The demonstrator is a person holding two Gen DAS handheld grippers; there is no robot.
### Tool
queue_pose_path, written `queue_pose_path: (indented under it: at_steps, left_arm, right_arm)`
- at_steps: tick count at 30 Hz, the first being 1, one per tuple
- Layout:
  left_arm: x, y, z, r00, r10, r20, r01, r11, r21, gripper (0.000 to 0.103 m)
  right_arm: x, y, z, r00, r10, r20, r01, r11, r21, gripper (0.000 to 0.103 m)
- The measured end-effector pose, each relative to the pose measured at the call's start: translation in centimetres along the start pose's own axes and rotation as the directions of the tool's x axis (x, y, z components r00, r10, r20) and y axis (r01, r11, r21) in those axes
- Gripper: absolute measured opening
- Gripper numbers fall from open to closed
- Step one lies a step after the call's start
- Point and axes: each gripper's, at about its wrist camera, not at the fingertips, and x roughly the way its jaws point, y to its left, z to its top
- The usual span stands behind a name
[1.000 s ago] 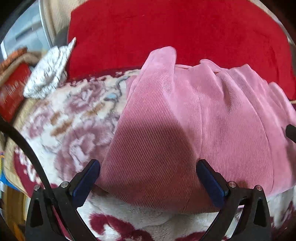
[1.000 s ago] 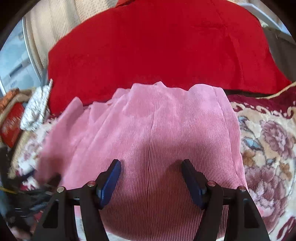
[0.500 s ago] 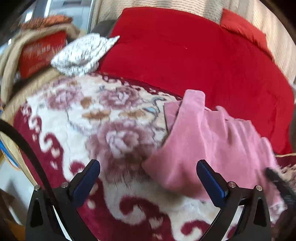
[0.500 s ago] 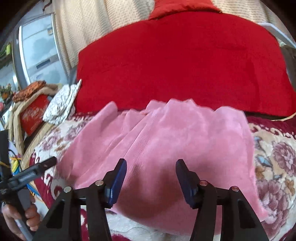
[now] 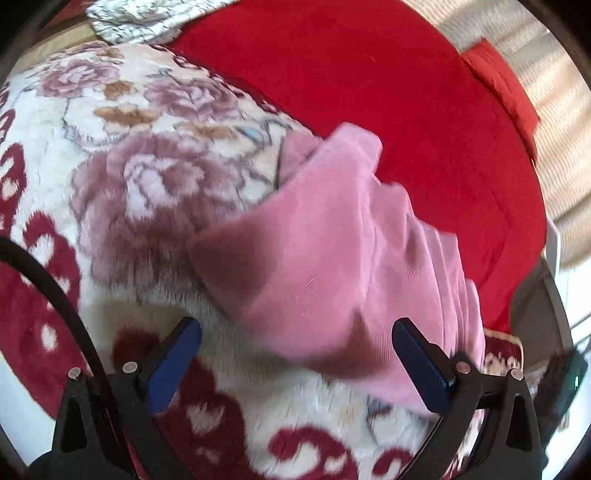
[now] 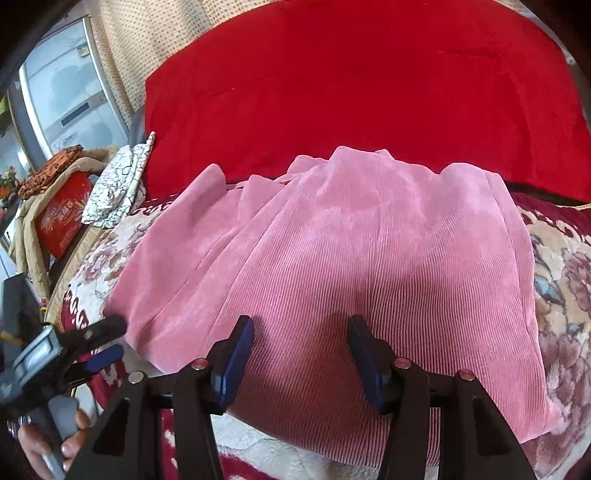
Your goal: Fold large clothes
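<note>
A pink ribbed garment point(image 6: 351, 258) lies folded on a floral blanket point(image 6: 565, 280), its far edge against a red cover point(image 6: 351, 85). In the left wrist view the garment point(image 5: 332, 251) shows as a blurred pink heap right of centre. My left gripper point(image 5: 295, 362) is open and empty, above the blanket at the garment's near left corner. It also shows in the right wrist view point(image 6: 99, 343) at the garment's left edge. My right gripper point(image 6: 301, 350) is open and empty, just above the garment's near middle.
A white patterned cloth point(image 6: 118, 184) lies at the blanket's far left, also in the left wrist view point(image 5: 147, 18). A red bag point(image 6: 62, 218) and a tan coat point(image 6: 26, 236) sit beyond it. A red pillow point(image 5: 502, 85) lies far right.
The left gripper has pulled back to the left off the garment and turned toward its left corner. The right gripper has drawn back and narrowed its opening a little. The garment lies still.
</note>
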Motion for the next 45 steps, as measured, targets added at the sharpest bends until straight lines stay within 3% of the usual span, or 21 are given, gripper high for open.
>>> queue_pose_path:
  at_steps: [2, 3, 5, 9, 13, 15, 16, 17, 20, 22, 25, 27, 29, 31, 33, 34, 36, 39, 40, 43, 45]
  left_arm:
    - [0.3, -0.6, 0.7, 1.0, -0.005, 0.027, 0.005, 1.0, 0.019, 0.073]
    - [0.6, -0.9, 1.0, 1.0, 0.002, 0.031, -0.003, 1.0, 0.031, 0.069]
    - [1.2, -1.1, 1.3, 0.999, 0.033, 0.043, -0.035, 0.998, 0.043, 0.05]
    - [1.2, -0.9, 1.6, 0.998, 0.019, 0.063, -0.021, 1.0, 0.023, 0.048]
    - [1.1, -1.0, 1.5, 0.997, -0.03, 0.074, 0.029, 1.0, 0.011, 0.071]
    - [1.2, -1.5, 1.3, 0.996, -0.016, 0.087, 0.013, 0.999, 0.033, 0.071]
    - [1.3, -1.8, 1.1, 0.996, 0.0, 0.09, -0.005, 0.999, 0.052, 0.067]
    - [1.3, -2.2, 1.0, 0.994, 0.04, 0.104, -0.048, 0.996, 0.078, 0.049]
    - [0.9, -2.9, 0.9, 0.988, 0.059, 0.145, -0.078, 0.989, 0.126, 0.019]
    - [0.1, -3.8, 0.7, 0.983, 0.028, 0.181, -0.059, 0.984, 0.169, 0.015]
    - [-0.6, -6.2, -0.2, 0.974, 0.015, 0.228, -0.081, 0.955, 0.286, 0.012]
    - [-1.0, -8.1, -1.4, 0.971, -0.022, 0.237, -0.072, 0.921, 0.383, 0.011]
    - [-1.0, -10.3, -3.1, 0.974, -0.056, 0.222, -0.065, 0.863, 0.501, 0.01]
    - [-0.1, -12.1, -5.2, 0.985, -0.079, 0.15, -0.03, 0.79, 0.613, 0.009]
    - [1.4, -13.0, -7.0, 0.994, -0.049, 0.093, -0.03, 0.718, 0.696, 0.009]
    - [1.9, -13.0, -7.4, 0.995, -0.035, 0.09, -0.04, 0.699, 0.714, 0.009]
    - [2.0, -12.6, -7.3, 0.995, -0.05, 0.084, -0.025, 0.7, 0.714, 0.009]
    - [1.6, -11.3, -6.0, 0.995, -0.1, 0.025, 0.059, 0.751, 0.657, 0.009]
    - [1.5, -11.1, -5.8, 0.994, -0.104, 0.022, 0.064, 0.754, 0.654, 0.009]
    - [1.4, -11.3, -6.3, 0.995, -0.094, 0.039, 0.042, 0.734, 0.678, 0.009]
    - [1.3, -11.3, -6.3, 0.995, -0.091, 0.043, 0.037, 0.73, 0.683, 0.009]
  right_arm:
    - [-0.1, 0.0, 0.0, 1.0, 0.003, 0.0, -0.003, 1.0, -0.008, 0.056]
    - [-0.1, 0.0, 0.0, 1.0, 0.005, 0.0, -0.005, 1.0, -0.011, 0.056]
    - [-0.3, -0.1, -0.2, 1.0, 0.01, 0.0, -0.01, 1.0, -0.01, 0.056]
    - [-1.5, -0.6, -0.2, 0.999, 0.036, 0.033, -0.036, 0.999, 0.006, 0.056]
    - [-3.7, -2.2, 0.4, 0.991, 0.018, 0.131, -0.026, 0.998, 0.059, 0.056]
    - [-4.3, -3.6, 0.6, 0.988, -0.008, 0.157, -0.01, 0.994, 0.11, 0.056]
    - [-4.3, -4.1, 0.6, 0.989, -0.017, 0.149, -0.002, 0.992, 0.128, 0.056]
    - [-3.8, -4.8, 0.6, 0.993, -0.028, 0.118, 0.01, 0.988, 0.152, 0.056]
    - [-1.2, -6.2, 0.2, 0.999, -0.027, -0.023, 0.031, 0.979, 0.201, 0.056]
    - [-1.3, -6.0, 0.1, 1.0, -0.029, -0.011, 0.03, 0.982, 0.188, 0.056]
    - [-1.4, -5.7, 0.0, 1.0, -0.027, -0.012, 0.029, 0.983, 0.183, 0.056]
    - [-1.3, -5.9, 0.1, 1.0, -0.017, -0.013, 0.02, 0.982, 0.189, 0.056]
    - [-1.4, -6.4, 0.1, 1.0, 0.0, -0.012, 0.003, 0.979, 0.205, 0.056]
    - [-1.6, -7.0, 0.2, 1.0, 0.018, -0.002, -0.017, 0.975, 0.224, 0.056]
    - [-2.0, -7.9, 0.4, 0.998, 0.056, 0.01, -0.057, 0.965, 0.258, 0.058]
    - [-1.9, -8.1, 0.6, 0.997, 0.077, 0.017, -0.079, 0.959, 0.271, 0.059]
    - [-2.1, -8.5, 1.1, 0.988, 0.144, 0.048, -0.152, 0.942, 0.3, 0.059]
    - [-2.3, -8.1, 2.3, 0.961, 0.262, 0.087, -0.276, 0.911, 0.306, 0.069]
    - [-2.1, -7.6, 2.8, 0.951, 0.294, 0.091, -0.308, 0.905, 0.294, 0.069]
    - [-0.9, -5.4, 4.5, 0.92, 0.384, 0.077, -0.391, 0.886, 0.25, 0.076]
    - [0.8, -3.3, 6.0, 0.911, 0.411, 0.036, -0.409, 0.887, 0.212, 0.077]
